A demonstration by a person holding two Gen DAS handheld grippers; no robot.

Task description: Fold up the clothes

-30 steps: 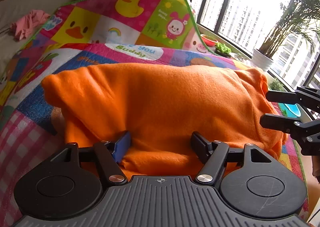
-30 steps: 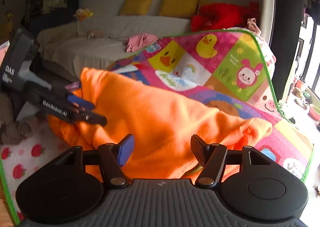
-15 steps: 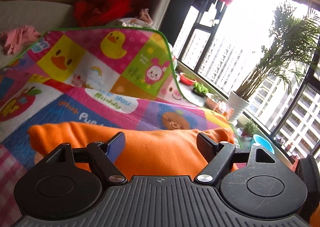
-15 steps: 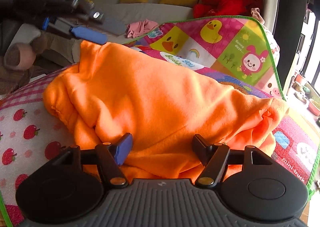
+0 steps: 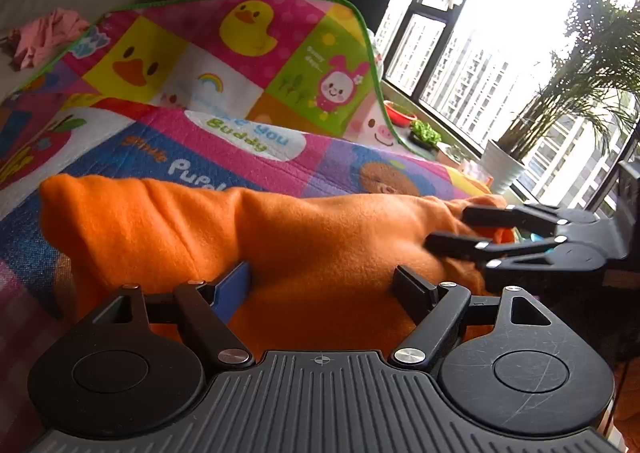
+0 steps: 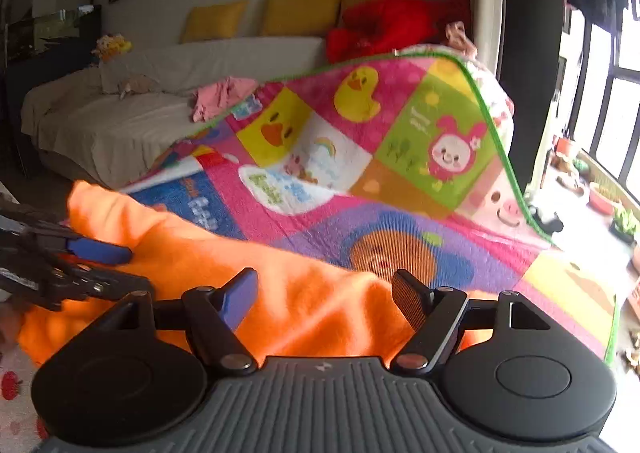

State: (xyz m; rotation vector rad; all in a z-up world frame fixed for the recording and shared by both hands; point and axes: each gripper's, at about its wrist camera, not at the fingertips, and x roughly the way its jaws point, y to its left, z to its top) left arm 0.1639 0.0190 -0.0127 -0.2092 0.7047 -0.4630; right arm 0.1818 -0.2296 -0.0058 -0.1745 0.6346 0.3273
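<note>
**Orange garment stretched across the play mat**

Bright cartoon squares cover the play mat (image 5: 248, 157) under both my tools. Nearest me, my left gripper (image 5: 322, 285) has its fingers apart, the orange garment (image 5: 304, 249) bunched between them but not pinched. My right gripper (image 6: 324, 295) is likewise spread wide over the same cloth. The garment lies as a long roll, its long axis running left to right across both views. Farther off, the mat's far edge curls upward, then a sofa (image 6: 132, 121) with a pink cloth (image 6: 220, 97), and a potted plant (image 5: 560, 109) by the window.
</note>
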